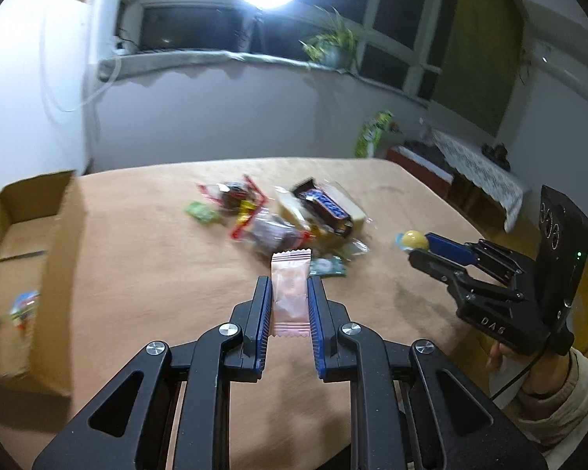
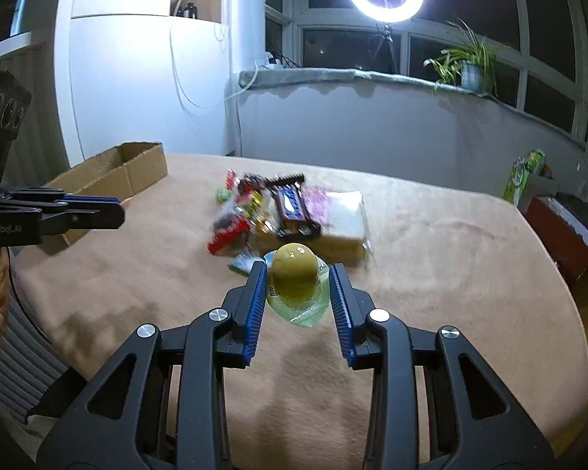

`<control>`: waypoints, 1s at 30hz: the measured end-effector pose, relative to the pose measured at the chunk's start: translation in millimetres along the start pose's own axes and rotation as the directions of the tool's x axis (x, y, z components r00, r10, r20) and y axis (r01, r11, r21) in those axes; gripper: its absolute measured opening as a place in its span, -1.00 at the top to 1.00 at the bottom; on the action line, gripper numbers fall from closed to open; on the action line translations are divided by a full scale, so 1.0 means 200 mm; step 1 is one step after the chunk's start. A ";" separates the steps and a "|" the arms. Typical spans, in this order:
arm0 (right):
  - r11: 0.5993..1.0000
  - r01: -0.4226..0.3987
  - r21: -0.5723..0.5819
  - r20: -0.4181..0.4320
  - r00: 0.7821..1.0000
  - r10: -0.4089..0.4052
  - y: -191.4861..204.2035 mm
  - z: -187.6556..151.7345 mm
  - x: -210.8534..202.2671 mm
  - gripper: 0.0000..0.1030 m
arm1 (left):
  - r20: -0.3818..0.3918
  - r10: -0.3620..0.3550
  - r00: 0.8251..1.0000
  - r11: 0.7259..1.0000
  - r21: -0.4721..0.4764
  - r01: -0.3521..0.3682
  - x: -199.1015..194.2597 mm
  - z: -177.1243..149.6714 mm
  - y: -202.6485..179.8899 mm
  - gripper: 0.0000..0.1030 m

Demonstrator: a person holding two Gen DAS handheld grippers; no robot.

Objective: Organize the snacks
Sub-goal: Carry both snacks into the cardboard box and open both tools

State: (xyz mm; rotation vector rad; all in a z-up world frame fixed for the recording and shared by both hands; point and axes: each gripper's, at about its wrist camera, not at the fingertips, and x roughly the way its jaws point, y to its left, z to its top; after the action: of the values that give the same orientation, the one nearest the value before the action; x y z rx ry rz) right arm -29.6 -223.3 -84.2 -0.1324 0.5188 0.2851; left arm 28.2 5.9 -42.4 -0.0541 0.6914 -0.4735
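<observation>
I count two grippers (image 1: 290, 301) (image 2: 298, 286), one cardboard box (image 1: 64, 274), one pink sachet (image 1: 290, 290), one yellow jelly cup (image 2: 296, 276), one chocolate bar (image 1: 325, 205), one potted plant (image 2: 468, 66).

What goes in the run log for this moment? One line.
left gripper: shut on pink sachet | right gripper: shut on yellow capsule snack | cardboard box: partly filled

"DAS" is printed in pale letters on the black body of the right hand-held gripper (image 1: 419, 252). "GenRobot.AI", partly cut off, is read on the left hand-held gripper (image 2: 119, 203). Wrapper lettering is too blurred.
</observation>
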 end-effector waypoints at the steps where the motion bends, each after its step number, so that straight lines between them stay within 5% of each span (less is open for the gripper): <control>1: 1.000 -0.003 -0.007 0.004 1.000 0.003 0.03 0.02 0.00 0.35 | 0.013 0.010 1.000 1.000 -0.012 -0.010 -0.03 -0.01 0.03 0.68; 18: 0.972 -0.127 -0.199 0.026 0.991 0.135 0.71 0.29 0.09 0.34 | 0.181 0.184 0.966 0.971 -0.183 -0.151 -0.56 -0.16 0.61 0.68; 30: 0.920 -0.239 -0.311 0.015 0.966 0.256 1.17 0.43 0.26 0.34 | 0.189 0.239 0.952 0.952 -0.236 -0.192 -0.62 -0.21 0.91 0.68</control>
State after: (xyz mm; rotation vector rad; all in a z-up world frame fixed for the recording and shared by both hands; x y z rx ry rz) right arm -16.8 28.8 -48.1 -0.3618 0.4328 0.6170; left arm -8.3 227.1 -37.6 -0.2286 0.5247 -0.1750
